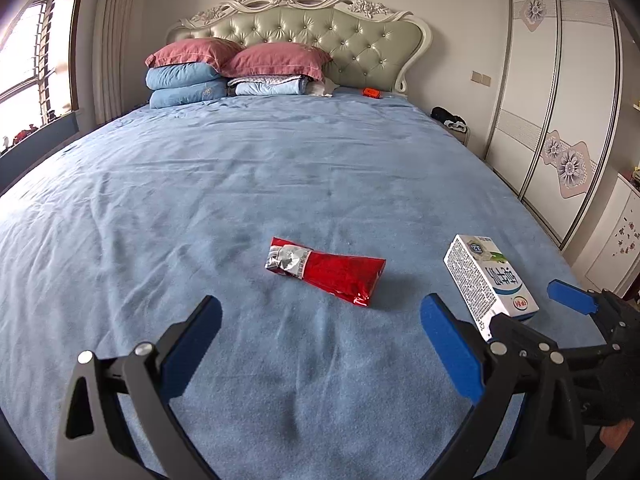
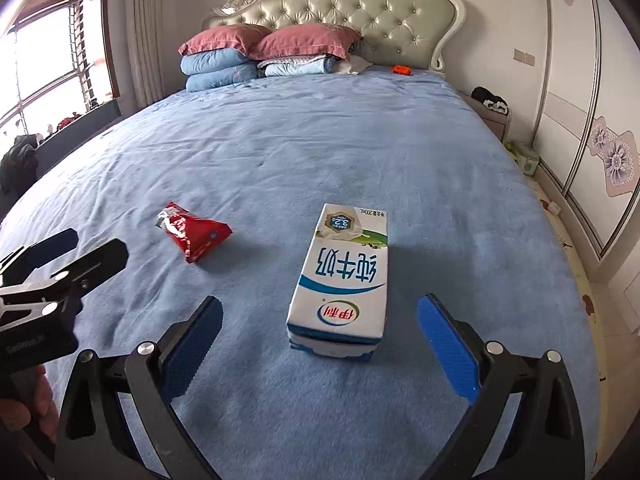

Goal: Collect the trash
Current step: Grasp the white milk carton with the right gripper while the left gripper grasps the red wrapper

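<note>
A red snack wrapper (image 1: 326, 272) with a torn silver end lies flat on the blue bed sheet (image 1: 240, 168). It also shows in the right wrist view (image 2: 192, 232). A white and blue milk carton (image 2: 342, 276) lies on its side to the wrapper's right, seen too in the left wrist view (image 1: 488, 280). My left gripper (image 1: 320, 324) is open and empty, just short of the wrapper. My right gripper (image 2: 320, 332) is open, its fingers either side of the carton's near end without touching it.
Pink and blue pillows (image 1: 192, 72) and folded bedding are stacked by the padded headboard (image 1: 320, 36). A small orange object (image 1: 371, 92) lies near the head of the bed. A wardrobe (image 1: 560, 100) stands on the right, a window (image 1: 28, 60) on the left.
</note>
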`<action>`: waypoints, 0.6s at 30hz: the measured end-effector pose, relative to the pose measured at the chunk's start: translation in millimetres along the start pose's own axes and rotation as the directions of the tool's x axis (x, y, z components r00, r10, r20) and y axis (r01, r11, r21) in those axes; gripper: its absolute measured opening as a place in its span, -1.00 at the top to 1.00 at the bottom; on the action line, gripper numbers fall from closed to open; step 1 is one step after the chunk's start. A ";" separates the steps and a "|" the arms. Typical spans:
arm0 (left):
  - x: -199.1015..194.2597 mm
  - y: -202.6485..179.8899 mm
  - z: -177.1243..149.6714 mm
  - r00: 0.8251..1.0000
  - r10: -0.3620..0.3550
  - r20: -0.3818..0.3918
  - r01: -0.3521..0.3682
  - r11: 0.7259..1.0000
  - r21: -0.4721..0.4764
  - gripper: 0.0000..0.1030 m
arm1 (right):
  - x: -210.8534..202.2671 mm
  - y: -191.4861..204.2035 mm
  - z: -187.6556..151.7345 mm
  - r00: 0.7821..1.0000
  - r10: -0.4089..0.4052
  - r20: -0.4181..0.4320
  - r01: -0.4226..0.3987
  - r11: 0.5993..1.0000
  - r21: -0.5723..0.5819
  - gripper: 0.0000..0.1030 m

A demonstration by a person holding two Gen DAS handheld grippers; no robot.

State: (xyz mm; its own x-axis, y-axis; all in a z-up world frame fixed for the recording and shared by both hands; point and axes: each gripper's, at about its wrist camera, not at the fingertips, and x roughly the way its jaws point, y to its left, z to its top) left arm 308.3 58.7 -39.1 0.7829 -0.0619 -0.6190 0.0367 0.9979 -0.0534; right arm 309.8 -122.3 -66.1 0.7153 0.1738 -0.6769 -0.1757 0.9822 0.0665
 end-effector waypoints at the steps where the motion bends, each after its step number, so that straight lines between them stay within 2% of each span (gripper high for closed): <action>1: 2.9 1.1 -0.5 1.000 0.000 -0.007 -0.001 1.000 -0.006 -0.93 | 7.0 -3.7 1.5 1.000 -0.006 -0.018 0.006 1.000 0.017 -0.82; 4: 12.5 2.8 -0.8 0.999 -0.011 -0.037 0.010 1.000 -0.029 -0.93 | 25.6 -10.7 5.0 0.997 0.001 -0.071 0.002 0.999 0.044 -0.71; 6: 18.3 2.2 -0.8 0.998 -0.015 -0.059 0.012 0.999 -0.045 -0.92 | 37.3 -13.3 5.0 0.993 0.028 -0.117 -0.022 0.998 0.054 -0.25; 7: 20.8 1.5 -0.3 0.997 -0.018 -0.070 0.015 0.998 -0.054 -0.92 | 42.0 -15.4 4.0 0.989 0.043 -0.141 -0.034 0.997 0.068 -0.11; 10: 27.0 -1.1 2.9 0.996 -0.016 -0.087 0.008 0.996 -0.090 -0.92 | 41.5 -24.5 1.1 0.988 0.089 -0.128 -0.073 0.990 0.120 -0.08; 18: 55.9 -14.7 23.2 0.988 -0.017 -0.150 -0.021 0.969 -0.248 -0.92 | 18.1 -36.2 3.6 0.988 0.134 -0.070 -0.124 0.983 0.135 -0.02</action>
State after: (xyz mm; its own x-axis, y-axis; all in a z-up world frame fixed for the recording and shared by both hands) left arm 365.9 41.1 -54.7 0.6798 -0.0814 -0.7289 -0.1347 0.9631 -0.2332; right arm 331.6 -154.4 -78.1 0.6361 0.2989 -0.7113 -0.1701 0.9536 0.2486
